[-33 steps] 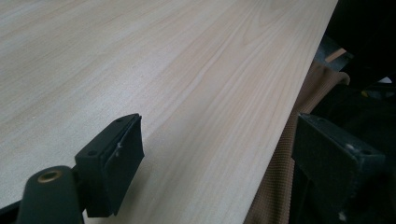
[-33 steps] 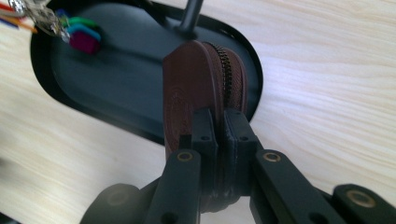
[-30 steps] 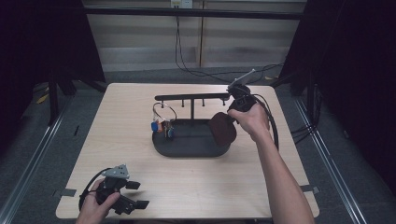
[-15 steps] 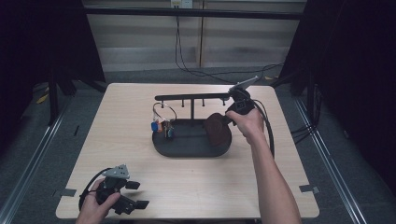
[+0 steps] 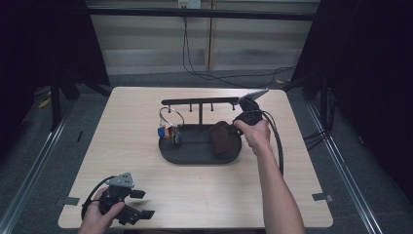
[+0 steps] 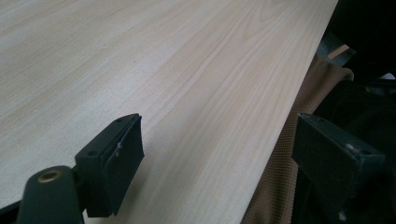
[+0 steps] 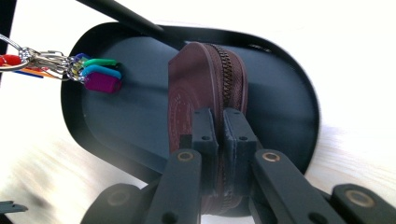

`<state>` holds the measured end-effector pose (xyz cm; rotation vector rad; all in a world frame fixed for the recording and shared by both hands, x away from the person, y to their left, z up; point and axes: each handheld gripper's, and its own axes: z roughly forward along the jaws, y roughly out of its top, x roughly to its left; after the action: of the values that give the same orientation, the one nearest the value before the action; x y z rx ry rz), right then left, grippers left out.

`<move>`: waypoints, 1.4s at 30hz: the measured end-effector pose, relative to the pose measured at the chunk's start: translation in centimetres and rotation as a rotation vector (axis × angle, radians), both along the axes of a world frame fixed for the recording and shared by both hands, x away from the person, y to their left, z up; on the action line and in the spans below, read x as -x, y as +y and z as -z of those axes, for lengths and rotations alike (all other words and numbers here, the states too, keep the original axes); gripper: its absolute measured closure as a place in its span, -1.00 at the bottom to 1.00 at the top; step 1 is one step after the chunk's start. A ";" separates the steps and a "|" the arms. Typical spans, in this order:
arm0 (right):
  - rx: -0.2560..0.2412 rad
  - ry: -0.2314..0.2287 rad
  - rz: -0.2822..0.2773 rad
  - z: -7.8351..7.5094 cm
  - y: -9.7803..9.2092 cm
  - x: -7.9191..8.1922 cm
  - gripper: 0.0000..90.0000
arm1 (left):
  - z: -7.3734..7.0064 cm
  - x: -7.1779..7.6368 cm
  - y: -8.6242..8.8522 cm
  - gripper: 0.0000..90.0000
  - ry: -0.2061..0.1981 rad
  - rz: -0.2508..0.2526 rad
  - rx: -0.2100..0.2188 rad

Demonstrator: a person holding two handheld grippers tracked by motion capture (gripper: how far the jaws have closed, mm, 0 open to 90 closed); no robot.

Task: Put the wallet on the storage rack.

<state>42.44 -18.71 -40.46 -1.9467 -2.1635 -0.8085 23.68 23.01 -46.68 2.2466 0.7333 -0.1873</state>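
The right gripper (image 5: 243, 116) sits right of centre in the high view, over the right end of the black oval tray (image 5: 192, 155); its jaws are clamped on the edge of a round brown zippered pouch (image 5: 221, 136). In the right gripper view the pouch (image 7: 205, 93) stands on edge at frame centre, zipper facing the camera, above the tray floor (image 7: 135, 112); whether it touches the floor cannot be determined. A bunch of keys with coloured tags (image 7: 91, 72) lies at the upper left of that view, over the far end of the tray. A black rail with pegs (image 5: 199, 101) runs above the tray. The left gripper (image 5: 127, 210) rests at the lower left of the high view, near the edge of the wooden surface (image 5: 126, 131), jaws apart and holding nothing.
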 end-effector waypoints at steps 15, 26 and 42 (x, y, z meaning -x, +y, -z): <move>-0.008 0.047 0.047 3.0 0.1 -0.3 0.86 | 0.1 0.0 0.1 -0.63 0.006 -0.001 -0.006; 0.019 0.020 0.085 4.6 -0.9 0.4 0.78 | 0.1 -0.1 0.0 -0.63 0.010 0.003 -0.015; 0.056 -0.109 0.029 2.9 -0.8 1.9 0.23 | 0.1 -0.1 0.0 -0.63 0.004 -0.002 -0.008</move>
<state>40.55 -19.46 -43.34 -2.0100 -2.2465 -0.8877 23.75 22.99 -46.75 2.2537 0.7392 -0.1881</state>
